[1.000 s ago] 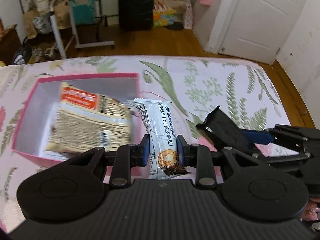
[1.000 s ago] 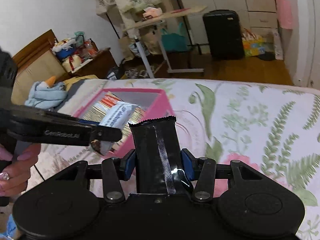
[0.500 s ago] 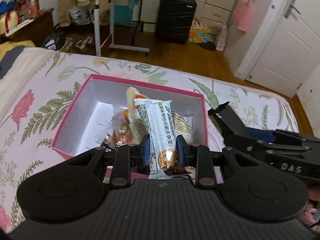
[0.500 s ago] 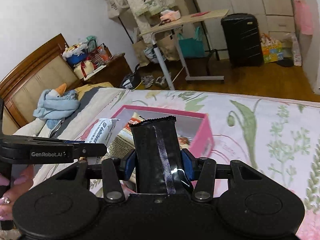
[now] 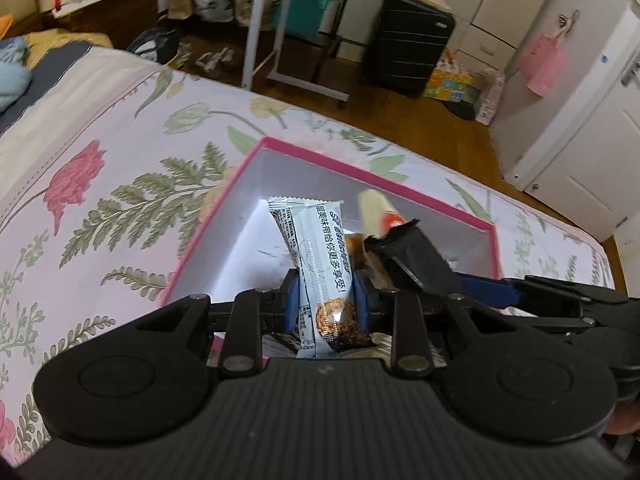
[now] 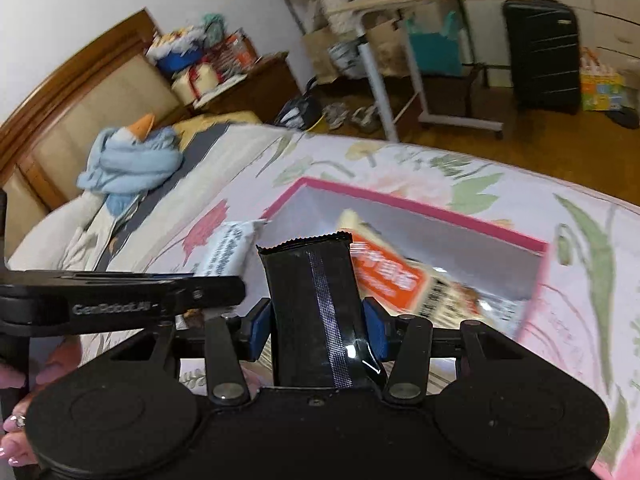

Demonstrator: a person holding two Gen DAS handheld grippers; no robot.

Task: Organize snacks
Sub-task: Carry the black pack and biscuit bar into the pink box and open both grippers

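Snacks first: my left gripper has its blue pads clamped tight on a slim white snack packet with black print and a cookie picture, standing upright over the open pink-rimmed cardboard box with the white inside. My right gripper is pinched around a glossy black foil snack bar with a silver seam, also upright, held just above the near edge of that same box. From the left wrist view the black bar sits just to the right of the white packet, both poking over the box. Inside the box lies a beige-and-orange snack bag, kinda blurry. Box sits on a pink floral bedspread. Off to the side a person's hand grips the left handle.
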